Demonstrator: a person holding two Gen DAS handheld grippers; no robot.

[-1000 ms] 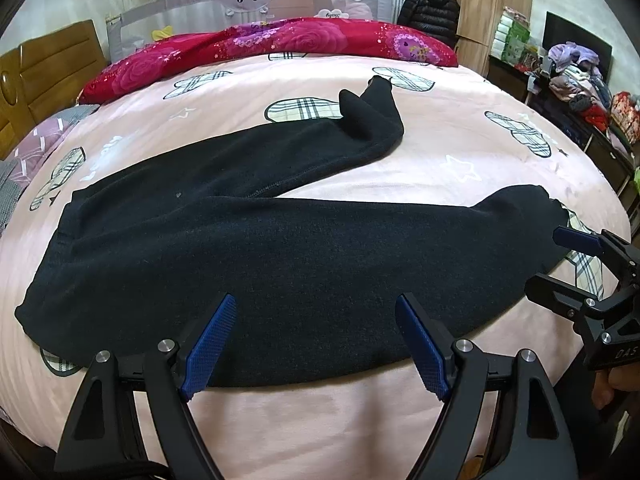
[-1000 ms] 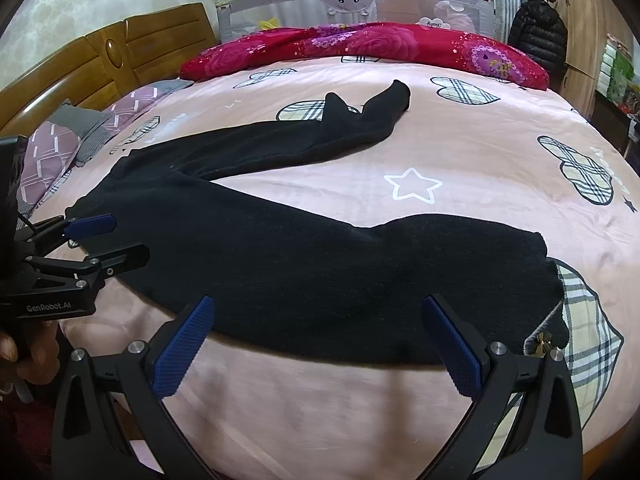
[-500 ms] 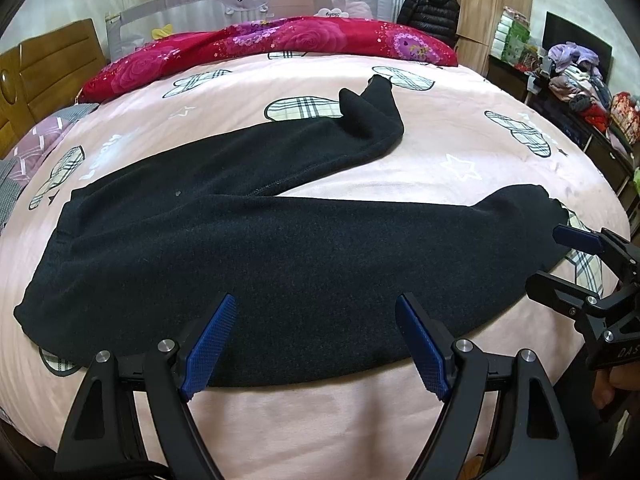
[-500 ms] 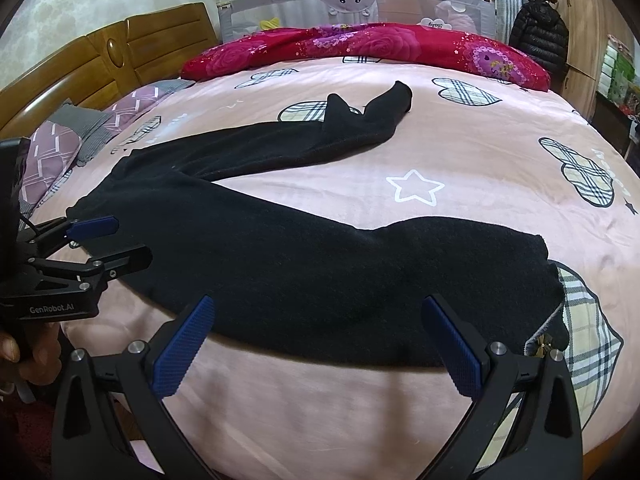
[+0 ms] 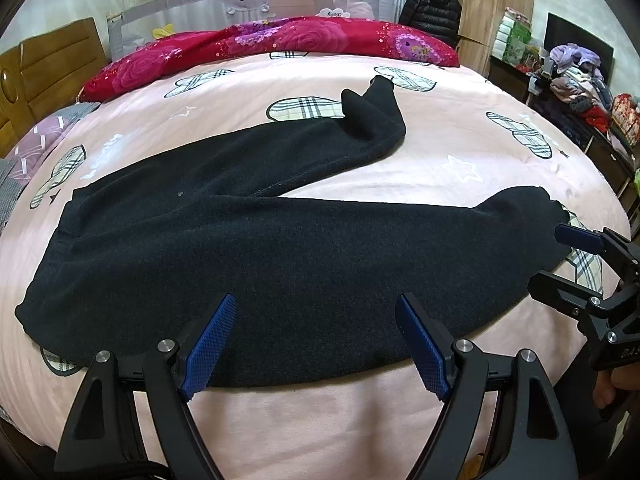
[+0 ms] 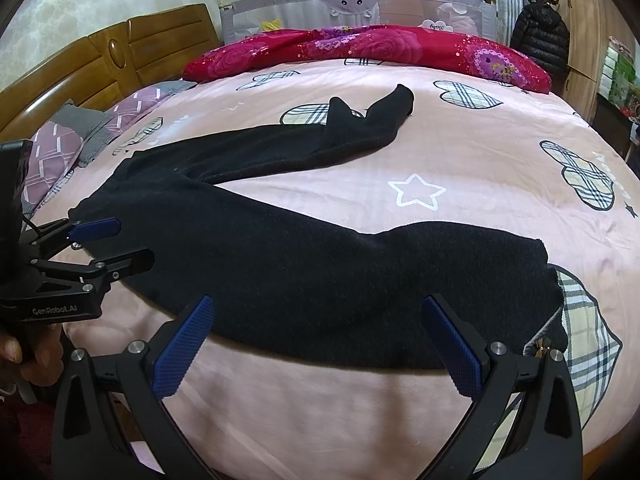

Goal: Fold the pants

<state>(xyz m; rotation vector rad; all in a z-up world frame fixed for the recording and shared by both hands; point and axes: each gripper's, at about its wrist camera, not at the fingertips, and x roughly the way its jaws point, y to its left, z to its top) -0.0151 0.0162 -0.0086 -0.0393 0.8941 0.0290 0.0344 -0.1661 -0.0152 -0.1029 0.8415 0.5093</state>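
The black pants (image 5: pixel 280 240) lie flat and unfolded on my bed's pink sheet (image 5: pixel 460 152), waistband to my left and the two legs splayed apart to my right, the far leg angling toward the red floral quilt (image 5: pixel 280 44). My left gripper (image 5: pixel 316 332) hovers with its jaws spread wide and empty over the near edge of the seat. My right gripper (image 6: pixel 316 336), equally wide and holding nothing, hangs over the near leg close to its cuff.

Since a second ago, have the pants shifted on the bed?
No. The pants keep their far cuff beside the same plaid heart on the sheet.
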